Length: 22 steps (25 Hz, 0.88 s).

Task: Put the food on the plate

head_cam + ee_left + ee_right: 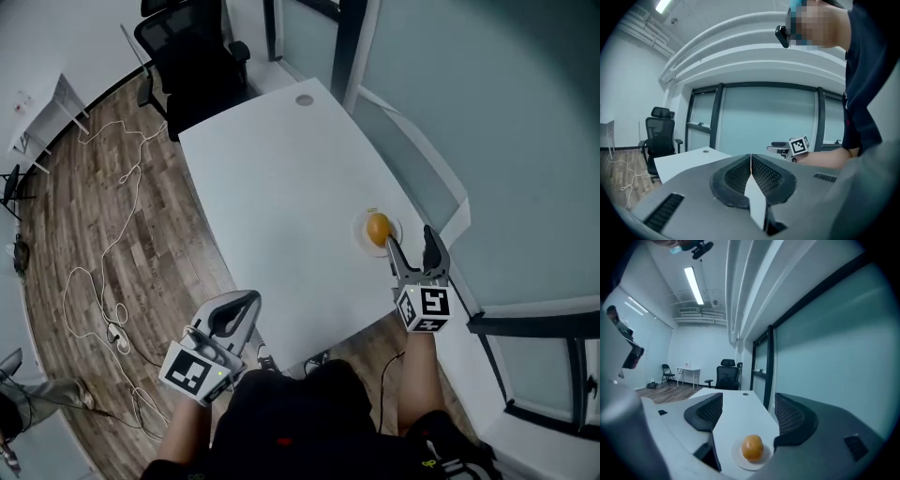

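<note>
An orange fruit (377, 228) (752, 447) rests on a small white plate (361, 233) (737, 456) near the right edge of the white table (291, 206). My right gripper (414, 248) (745, 414) hovers just behind the plate, open, with nothing between its jaws; the fruit lies ahead of them. My left gripper (242, 305) (750, 165) is held off the table's near edge, shut and empty, its pads pressed together.
A black office chair (192, 56) stands at the table's far end. Cables (112, 234) trail over the wood floor on the left. A glass wall (487, 141) runs close along the table's right side. The person's legs (309, 412) are below.
</note>
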Motion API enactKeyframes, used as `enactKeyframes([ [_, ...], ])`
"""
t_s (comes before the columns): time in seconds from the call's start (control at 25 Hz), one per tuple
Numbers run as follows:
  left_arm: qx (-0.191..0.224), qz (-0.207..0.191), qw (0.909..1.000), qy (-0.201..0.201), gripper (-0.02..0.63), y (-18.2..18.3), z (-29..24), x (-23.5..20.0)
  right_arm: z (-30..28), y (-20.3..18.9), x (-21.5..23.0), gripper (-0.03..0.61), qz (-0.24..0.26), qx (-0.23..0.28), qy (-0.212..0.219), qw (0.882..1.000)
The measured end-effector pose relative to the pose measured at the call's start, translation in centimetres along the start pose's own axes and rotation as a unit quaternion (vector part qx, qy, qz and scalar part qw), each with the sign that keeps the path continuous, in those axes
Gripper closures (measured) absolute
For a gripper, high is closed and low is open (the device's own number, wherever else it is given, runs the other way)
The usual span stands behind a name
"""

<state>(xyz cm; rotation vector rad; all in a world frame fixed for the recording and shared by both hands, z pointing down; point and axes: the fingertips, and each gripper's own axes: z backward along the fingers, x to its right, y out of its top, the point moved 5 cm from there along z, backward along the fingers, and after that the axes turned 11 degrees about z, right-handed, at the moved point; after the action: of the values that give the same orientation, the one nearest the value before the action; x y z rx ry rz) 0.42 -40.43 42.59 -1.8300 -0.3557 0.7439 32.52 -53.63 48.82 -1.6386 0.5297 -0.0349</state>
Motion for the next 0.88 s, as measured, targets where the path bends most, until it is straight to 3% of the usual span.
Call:
enactKeyframes([
  [0.08,0.011,-0.010,0.9997,-0.018,0.591,0.9,0.0,0.6,2.6,3.0,-0.2,0.229,0.008,0.037,-0.004,0.999],
  [0.2,0.029,-0.032,0.9977,-0.052,0.591,1.7,0.4,1.2,6.6,7.3,-0.3,0.397,0.041,0.090,-0.030,0.995],
  [0.36,0.055,-0.053,0.9933,-0.087,0.591,3.2,2.9,2.6,12.2,13.0,-2.4,0.488,0.109,0.130,-0.064,0.983],
  [0.48,0.066,-0.057,0.9899,-0.112,0.591,4.0,3.8,4.2,15.3,15.1,-4.2,0.527,0.105,0.140,-0.063,0.983],
  [0.68,0.081,-0.070,0.9834,-0.146,0.591,5.1,4.3,6.5,18.0,16.5,-7.9,0.545,0.037,0.157,-0.022,0.987],
  [0.88,0.101,-0.082,0.9786,-0.159,0.591,6.3,5.4,7.4,18.8,16.6,-9.6,0.554,0.038,0.144,-0.011,0.989],
])
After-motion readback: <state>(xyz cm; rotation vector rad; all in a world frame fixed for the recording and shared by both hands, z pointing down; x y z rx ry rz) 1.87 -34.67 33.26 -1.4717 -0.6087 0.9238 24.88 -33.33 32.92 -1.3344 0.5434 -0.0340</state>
